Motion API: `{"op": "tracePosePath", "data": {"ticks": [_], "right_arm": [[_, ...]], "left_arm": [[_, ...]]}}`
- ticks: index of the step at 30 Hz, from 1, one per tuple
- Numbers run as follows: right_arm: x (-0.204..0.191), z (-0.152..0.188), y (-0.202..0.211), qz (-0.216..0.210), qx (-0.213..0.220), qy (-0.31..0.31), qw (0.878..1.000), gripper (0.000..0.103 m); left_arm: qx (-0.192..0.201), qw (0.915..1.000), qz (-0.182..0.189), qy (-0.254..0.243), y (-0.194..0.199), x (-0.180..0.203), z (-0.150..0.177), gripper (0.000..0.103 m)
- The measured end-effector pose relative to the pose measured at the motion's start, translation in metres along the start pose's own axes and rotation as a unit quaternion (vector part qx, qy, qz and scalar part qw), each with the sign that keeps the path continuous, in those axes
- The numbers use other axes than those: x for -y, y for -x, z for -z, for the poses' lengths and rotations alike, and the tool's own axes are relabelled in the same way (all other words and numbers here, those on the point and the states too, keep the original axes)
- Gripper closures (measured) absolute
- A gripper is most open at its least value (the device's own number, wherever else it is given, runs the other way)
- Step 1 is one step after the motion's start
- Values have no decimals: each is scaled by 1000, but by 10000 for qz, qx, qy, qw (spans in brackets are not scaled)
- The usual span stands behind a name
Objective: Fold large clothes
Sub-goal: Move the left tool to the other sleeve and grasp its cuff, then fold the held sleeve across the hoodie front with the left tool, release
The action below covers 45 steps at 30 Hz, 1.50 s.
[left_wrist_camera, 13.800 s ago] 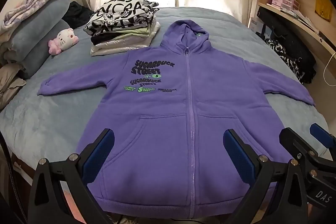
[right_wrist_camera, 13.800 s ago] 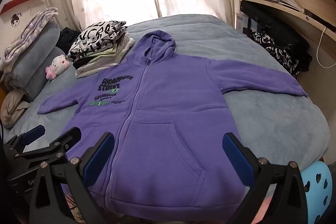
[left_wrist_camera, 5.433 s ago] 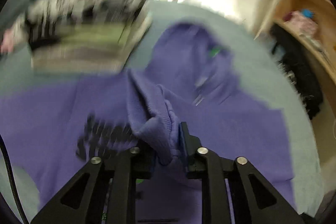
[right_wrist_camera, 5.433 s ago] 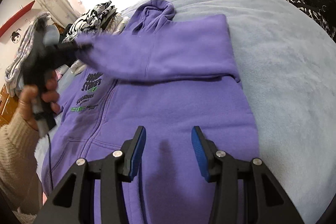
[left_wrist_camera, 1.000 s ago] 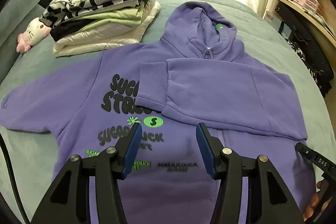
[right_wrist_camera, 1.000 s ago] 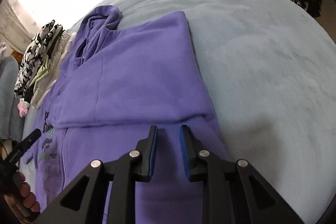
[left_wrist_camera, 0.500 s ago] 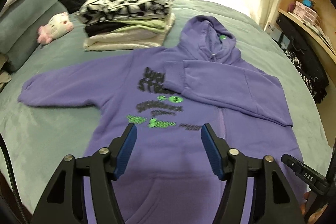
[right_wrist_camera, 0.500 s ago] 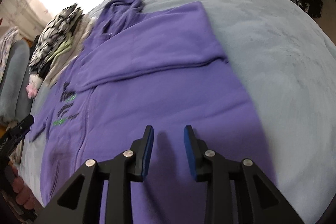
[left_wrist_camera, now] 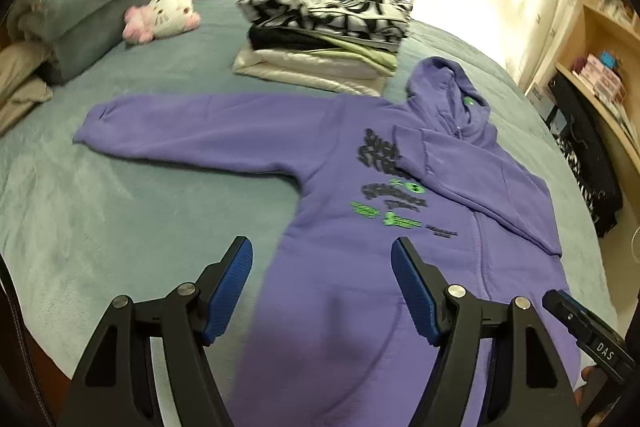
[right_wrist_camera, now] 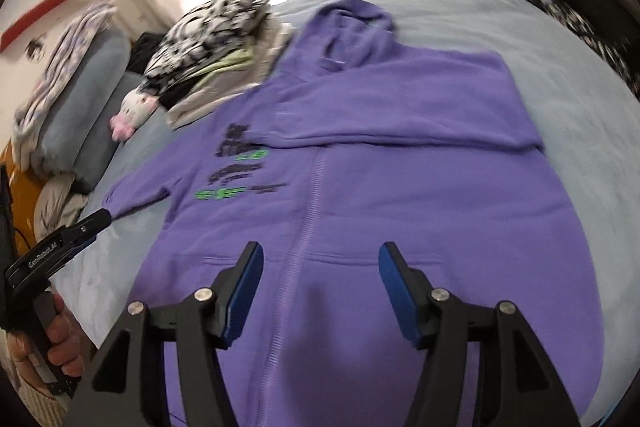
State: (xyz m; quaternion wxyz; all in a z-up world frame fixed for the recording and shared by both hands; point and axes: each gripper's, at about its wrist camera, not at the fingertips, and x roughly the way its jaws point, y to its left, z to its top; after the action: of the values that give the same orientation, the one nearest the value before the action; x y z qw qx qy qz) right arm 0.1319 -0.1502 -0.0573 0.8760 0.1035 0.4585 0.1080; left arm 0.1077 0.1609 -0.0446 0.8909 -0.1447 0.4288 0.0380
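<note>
A purple zip hoodie (left_wrist_camera: pixel 360 227) (right_wrist_camera: pixel 360 207) lies face up on the grey-blue bed (left_wrist_camera: pixel 120 227). Its right sleeve (left_wrist_camera: pixel 480 179) (right_wrist_camera: pixel 400 115) is folded across the chest; its left sleeve (left_wrist_camera: pixel 192 131) lies stretched out flat. My left gripper (left_wrist_camera: pixel 322 269) hovers above the hoodie's lower left edge, jaws opening, nothing between them. My right gripper (right_wrist_camera: pixel 320 275) hangs over the pocket and zip, jaws opening, also empty. The left gripper (right_wrist_camera: pixel 96 219) shows at the left edge of the right wrist view, held by a hand (right_wrist_camera: pixel 52 343). The right gripper's black body shows in the left wrist view's lower right corner.
A stack of folded clothes (left_wrist_camera: pixel 324 39) (right_wrist_camera: pixel 208 39) sits beyond the hoodie near the window. A pink and white plush toy (left_wrist_camera: pixel 164 15) (right_wrist_camera: pixel 134 111) lies beside grey pillows (left_wrist_camera: pixel 104 3). Shelves and dark items (left_wrist_camera: pixel 580 147) stand at the right.
Both grippers have pulled back toward the hoodie's hem and widened. The left view has swung left, bringing the stretched-out sleeve into sight. The hoodie itself has not moved.
</note>
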Motion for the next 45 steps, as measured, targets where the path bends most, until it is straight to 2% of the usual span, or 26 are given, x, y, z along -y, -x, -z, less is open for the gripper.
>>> {"op": "tracePosePath", "data": {"ticks": [5,9,11,13,17,22,26,29,31,32,33,34,35,37,38,39,40,42,45], "right_arm": [[-58,-18,-20,48,51,623,9980,43],[-103,-38,-44,-17,73,1032,9946,43],[-124,-48,-59,150,76,1204,9926,43],[-144,-60,-76,352,120,1344,9902,43],[-171,-75,-106,408,162,1430,9887,43],[-187,-90,-151,447,32,1387,9893,43],[-191,-87,-175,457,-143,1351,9897,43],[-188,-81,-188,457,-274,1295,9902,43],[-181,-77,-193,431,-388,1211,9909,43],[-178,-75,-194,424,-421,1188,9911,43],[-174,-73,-194,432,-457,1162,9912,43],[-169,-71,-193,438,-487,1124,9915,43],[-166,-69,-191,437,-502,1094,9918,43],[-153,-67,-184,420,-520,941,9933,43],[-148,-67,-181,407,-518,866,9941,43],[-142,-67,-176,393,-507,774,9949,43],[-134,-67,-168,375,-473,655,9960,43],[-121,-68,-156,385,-393,499,9972,43],[-99,-70,-134,407,-246,265,9985,43]], "left_arm": [[-18,9990,328,305,-8,-52,-7,33],[-119,9938,859,700,-29,-98,-20,33],[-239,9896,1111,884,-48,-125,-30,33],[-267,9869,1179,1069,-63,-145,-37,33],[-468,9718,1503,1754,-102,-197,-48,33],[-551,9586,1517,2345,-138,-248,-59,33],[-440,9550,1498,2523,-153,-277,-74,34],[-392,9583,1277,2525,-161,-292,-87,47],[-381,9600,1109,2544,-165,-299,-95,67],[-398,9612,940,2563,-168,-302,-99,73],[-415,9618,845,2569,-168,-305,-102,85],[-444,9633,717,2547,-168,-306,-107,90],[-442,9653,593,2503,-167,-303,-111,91],[-262,9744,321,2212,-151,-288,-122,95],[-157,9794,186,2003,-141,-279,-127,95],[36,9872,6,1594,-122,-256,-136,95],[176,9913,-42,1307,-109,-236,-143,96],[370,9951,42,915,-84,-201,-152,96],[692,9963,463,227,-42,-123,-166,95]]}}
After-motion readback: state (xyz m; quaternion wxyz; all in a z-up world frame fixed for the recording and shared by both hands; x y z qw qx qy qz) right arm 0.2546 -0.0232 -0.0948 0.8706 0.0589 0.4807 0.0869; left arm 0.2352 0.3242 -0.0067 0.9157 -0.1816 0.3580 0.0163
